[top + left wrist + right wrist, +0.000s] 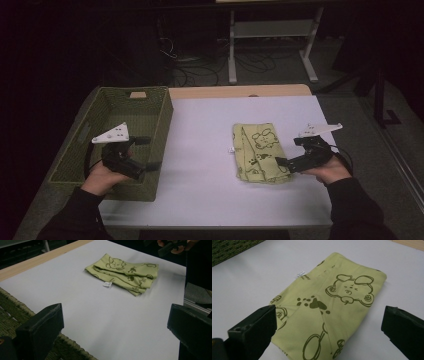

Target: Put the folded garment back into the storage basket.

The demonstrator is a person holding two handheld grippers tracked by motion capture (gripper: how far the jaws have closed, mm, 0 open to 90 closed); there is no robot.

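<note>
Surface: pale grey-white tabletop with a light wooden strip along its far edge; the light is dim and even.
Room: dark floor beyond the table, black cables tangled on it, and the white metal legs of another bench at the back.
Cloth: folded yellow-green fabric printed with dark cartoon bears and paw marks, lying flat on the right half of the table, well apart from the basket; a small white label sticks out from its left edge.
Basket: rectangular olive-green woven basket at the left edge of the table, with a slot handle in its far wall.
Left gripper: black two-jaw tool with a white three-cornered plate, held over the basket's right side and aimed across the table towards the cloth; its jaws stand wide apart with nothing between them.
Right gripper: matching black tool, held low at the cloth's near right corner; its jaws are spread wide, one over the cloth's edge, one over bare table, not closed on the fabric.
Person: dark sleeves and two hands entering from the bottom.
</note>
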